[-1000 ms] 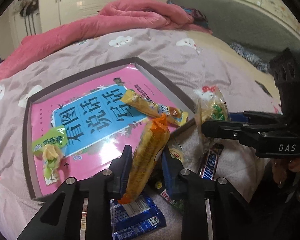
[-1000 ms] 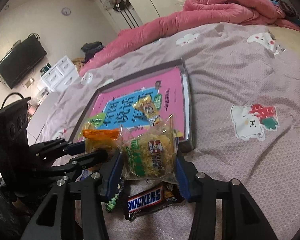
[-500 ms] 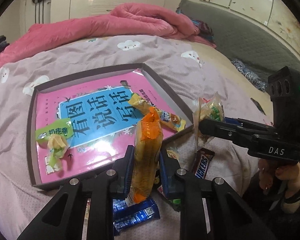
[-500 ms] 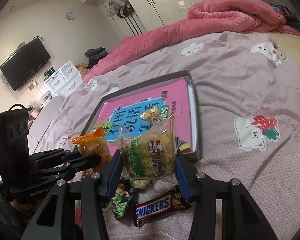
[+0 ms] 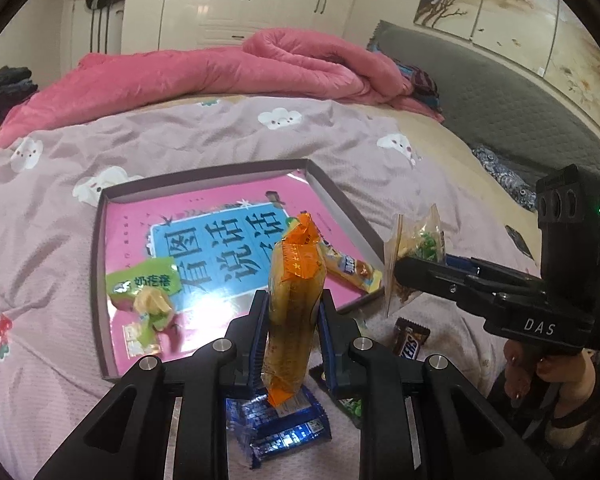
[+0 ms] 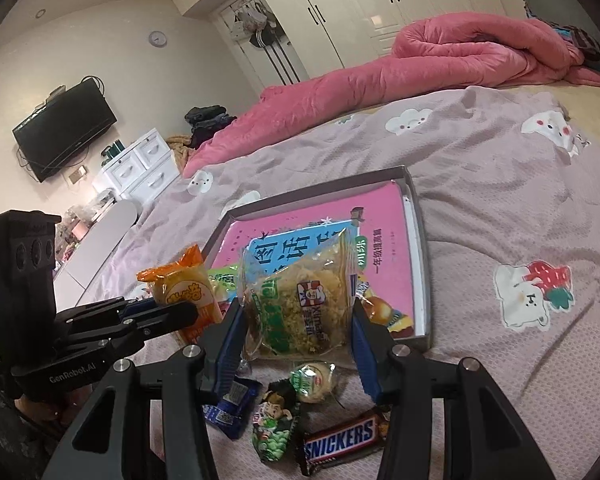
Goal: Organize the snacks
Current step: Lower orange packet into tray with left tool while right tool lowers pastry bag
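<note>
Two snacks are up off the bed: my left gripper (image 5: 290, 322) is clamped on the orange packet (image 5: 294, 300), my right gripper (image 6: 296, 334) pinches the clear rice-cracker bag (image 6: 300, 304), both near the tray (image 5: 96, 280)

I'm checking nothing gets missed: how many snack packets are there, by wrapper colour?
Orange: 1, orange packet in left gripper
Clear with green print: 2, pastry packet in right gripper, small round pastry
Green: 2, green packet, cartoon packet
Yellow: 1, yellow bar
Blue: 1, blue packet
Brown: 1, Snickers bar
Total: 8
</note>
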